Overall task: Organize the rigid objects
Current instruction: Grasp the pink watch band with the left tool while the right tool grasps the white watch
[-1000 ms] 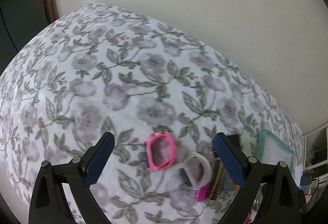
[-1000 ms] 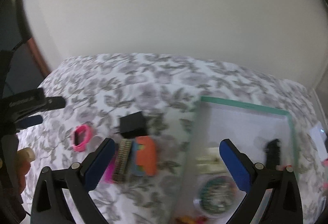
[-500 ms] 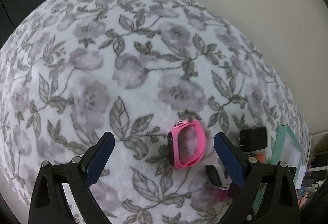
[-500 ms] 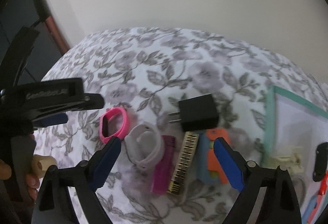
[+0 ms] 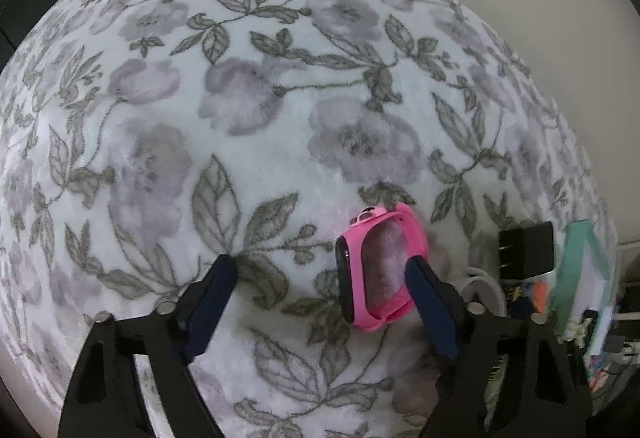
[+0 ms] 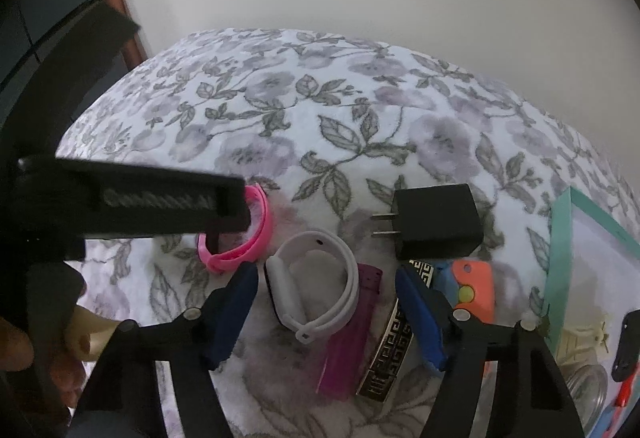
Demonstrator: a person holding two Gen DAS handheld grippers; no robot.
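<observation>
A pink smartwatch [image 5: 394, 222] lies on its side on the flowered cloth [image 5: 248, 109]. My left gripper [image 5: 320, 264] points down over it with closing jaws; the right finger [image 5: 430, 302] is at the band, the left finger stands well clear. Beside it lies a white smartwatch [image 6: 286, 294]. It sits between the closing jaws of my right gripper [image 6: 326, 272], and neither pad presses on it. The pink smartwatch [image 6: 260, 222] shows left of it, partly hidden by the black frame of the left tool [image 6: 132, 201].
A black plug charger [image 6: 434, 222], a purple lighter [image 6: 352, 338], a gold patterned bar [image 6: 394, 342] and an orange and blue item [image 6: 472, 290] crowd the white watch. A teal-rimmed tray [image 6: 560, 238] with small items stands at the right. A hand [image 6: 24, 342] holds the left tool.
Both grippers have come down closer to the cloth and their jaws have narrowed. The right one swung left from the tray to the white watch. The pink watch now lies between the left jaws.
</observation>
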